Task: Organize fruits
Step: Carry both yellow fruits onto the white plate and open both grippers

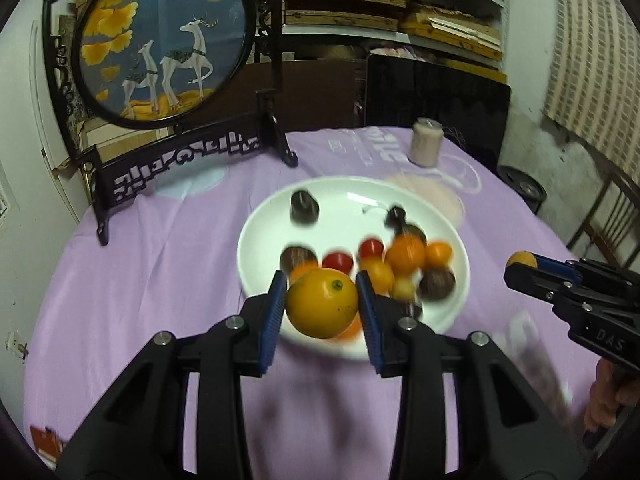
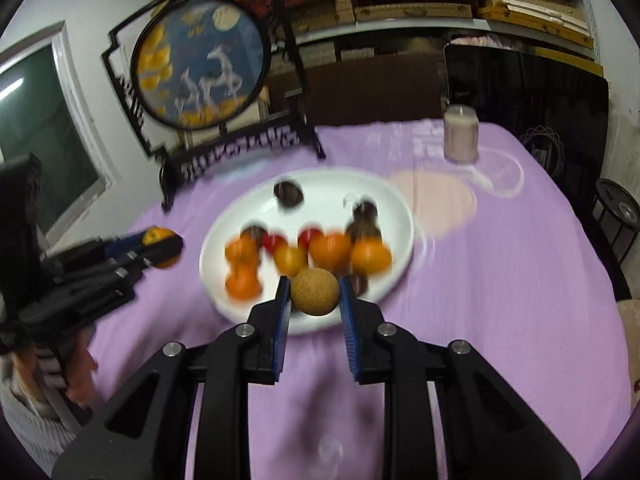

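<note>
dim indoor light, fisheye bending and dark corners, motion blur smearing the plate (image 1: 256, 236) fruit.

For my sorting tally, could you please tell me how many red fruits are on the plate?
2: one red fruit near the middle of the white plate, another just right of it. More may be hidden under the pile.
</note>
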Motion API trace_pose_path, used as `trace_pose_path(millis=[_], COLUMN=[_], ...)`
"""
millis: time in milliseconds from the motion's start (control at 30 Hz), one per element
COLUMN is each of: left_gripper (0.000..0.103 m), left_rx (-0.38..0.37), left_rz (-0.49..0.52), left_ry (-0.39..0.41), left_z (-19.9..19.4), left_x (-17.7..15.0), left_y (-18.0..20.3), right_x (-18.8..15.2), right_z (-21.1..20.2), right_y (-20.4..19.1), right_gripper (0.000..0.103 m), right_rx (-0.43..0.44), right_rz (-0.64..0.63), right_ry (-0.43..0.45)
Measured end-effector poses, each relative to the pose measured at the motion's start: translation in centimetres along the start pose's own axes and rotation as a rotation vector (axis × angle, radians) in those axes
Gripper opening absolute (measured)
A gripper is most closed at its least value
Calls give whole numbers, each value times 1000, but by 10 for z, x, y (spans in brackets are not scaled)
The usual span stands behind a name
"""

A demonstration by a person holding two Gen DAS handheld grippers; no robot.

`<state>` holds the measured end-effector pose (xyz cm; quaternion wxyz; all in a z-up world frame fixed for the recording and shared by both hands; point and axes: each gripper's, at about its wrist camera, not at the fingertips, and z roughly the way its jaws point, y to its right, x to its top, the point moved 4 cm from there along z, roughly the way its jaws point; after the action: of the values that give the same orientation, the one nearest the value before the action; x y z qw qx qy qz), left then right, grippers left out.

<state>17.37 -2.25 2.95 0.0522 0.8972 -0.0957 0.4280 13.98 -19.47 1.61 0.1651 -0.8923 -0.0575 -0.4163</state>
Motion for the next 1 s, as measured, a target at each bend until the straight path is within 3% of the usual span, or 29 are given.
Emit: trace_pose_path(millis=[133,467,767,867,933,1000], left_gripper=[36,36,38,48,65,71], left_rx=[-1,7,-3,3,37,37], left_rz=[-36,-75,-48,-45,-52,-63], left_ry=[-18,-91,-143,-132,-111,-104], left_z=[35,107,154,156,153,150], left_x=[17,33,40,42,44,45], left_y=[-4,-26,-19,-18,-21,-23], right_x=[27,56,53,50,52,54], right_z=[34,120,171,173,171,166], right_y=[3,6,15,20,23,25], right_gripper=[25,25,26,26,26,26], right_rx=[8,-3,-33,-18,-18,-8], right_rz=[37,53,95,109,122,137], right_ry=[-4,-95,-225,-232,-219,-208])
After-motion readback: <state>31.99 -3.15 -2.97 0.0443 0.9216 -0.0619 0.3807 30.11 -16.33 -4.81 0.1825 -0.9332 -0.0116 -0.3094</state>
